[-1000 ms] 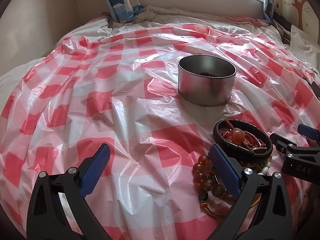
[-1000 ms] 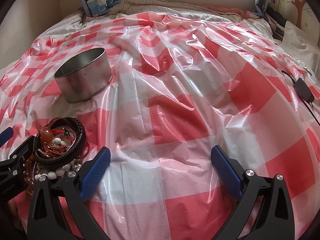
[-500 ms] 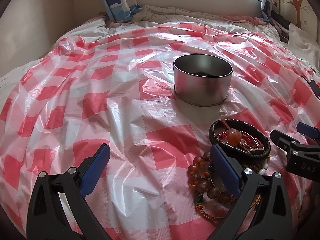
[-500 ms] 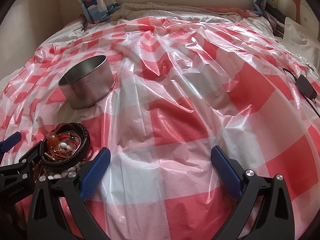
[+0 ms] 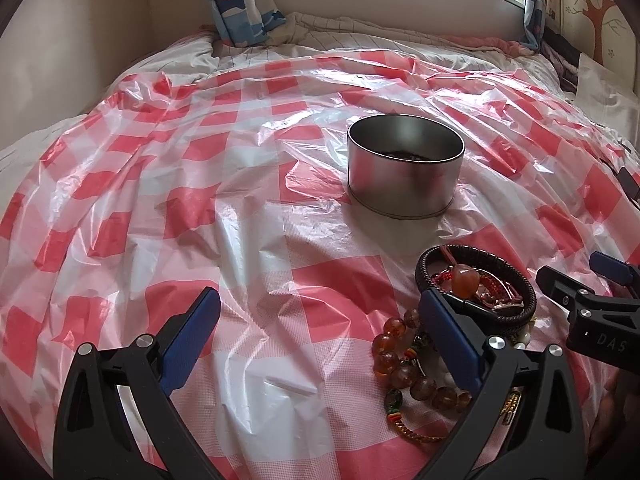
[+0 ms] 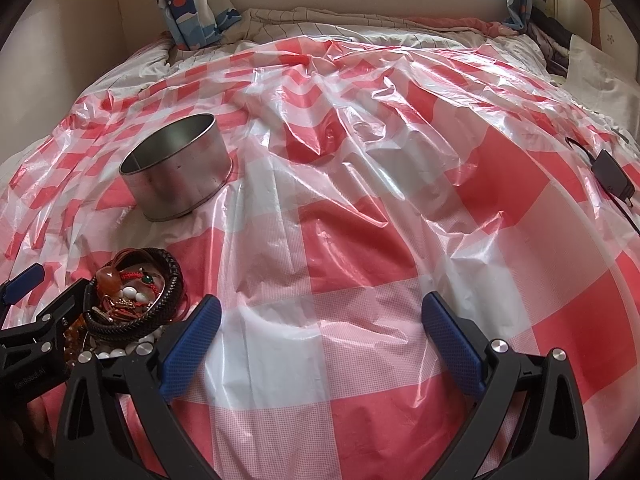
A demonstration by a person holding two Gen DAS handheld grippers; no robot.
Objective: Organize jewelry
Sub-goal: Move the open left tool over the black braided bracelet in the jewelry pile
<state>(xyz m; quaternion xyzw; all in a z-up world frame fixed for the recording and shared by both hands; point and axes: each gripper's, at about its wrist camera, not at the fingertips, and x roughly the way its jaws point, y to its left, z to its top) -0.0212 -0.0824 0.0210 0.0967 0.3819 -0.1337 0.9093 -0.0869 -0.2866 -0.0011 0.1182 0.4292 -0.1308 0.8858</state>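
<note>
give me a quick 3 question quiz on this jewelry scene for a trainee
1. True or false: the left gripper is shut on a bracelet.
2. The black braided bracelet lies: A) inside the metal tin B) on the jewelry pile, nearer the camera than the tin C) under the pillow.
3. Fill in: the amber bead bracelet rests on the red-and-white checked ____ sheet.

Key: 1 false, both the left and the right gripper are open. 2 B. 3 plastic.

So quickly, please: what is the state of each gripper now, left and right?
Left gripper: open, holding nothing, beside the jewelry pile.
Right gripper: open, holding nothing, over the checkered plastic sheet.
</note>
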